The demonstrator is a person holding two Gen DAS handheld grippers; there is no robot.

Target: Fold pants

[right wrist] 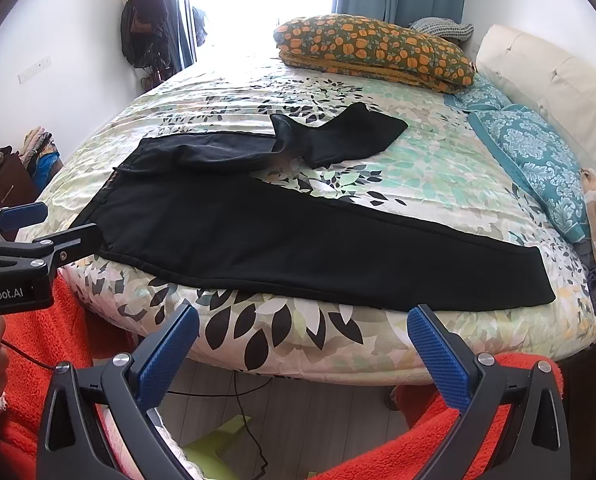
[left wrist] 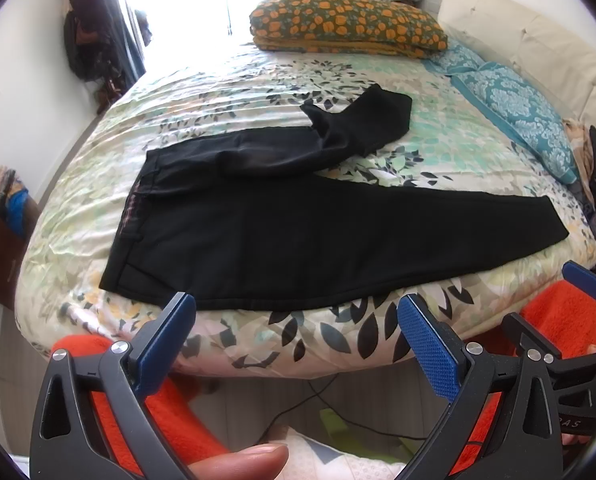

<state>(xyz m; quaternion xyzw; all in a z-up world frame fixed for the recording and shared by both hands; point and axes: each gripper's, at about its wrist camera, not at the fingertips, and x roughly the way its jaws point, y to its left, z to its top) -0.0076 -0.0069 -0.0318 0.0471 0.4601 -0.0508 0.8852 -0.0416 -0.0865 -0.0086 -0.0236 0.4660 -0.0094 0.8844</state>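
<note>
Black pants (left wrist: 298,232) (right wrist: 258,232) lie flat on the floral bed cover (left wrist: 438,152) (right wrist: 438,168), waistband to the left. One leg runs right along the near edge; the other is bunched and bent toward the back of the bed. My left gripper (left wrist: 294,308) is open, hovering just off the near bed edge below the waist and seat area, touching nothing. My right gripper (right wrist: 304,314) is open too, below the near leg's lower half. Each gripper shows in the other's view: the right (left wrist: 538,296) at the right edge, the left (right wrist: 62,224) beside the waistband.
A folded orange-flowered blanket (left wrist: 346,24) (right wrist: 374,48) and a teal pillow (left wrist: 514,108) (right wrist: 538,152) lie by the cream headboard (left wrist: 538,40) (right wrist: 558,80). Dark clothes (right wrist: 146,12) hang on the left wall. A cable (right wrist: 250,432) runs over the floor. Orange fleece sleeves (right wrist: 46,332) flank the grippers.
</note>
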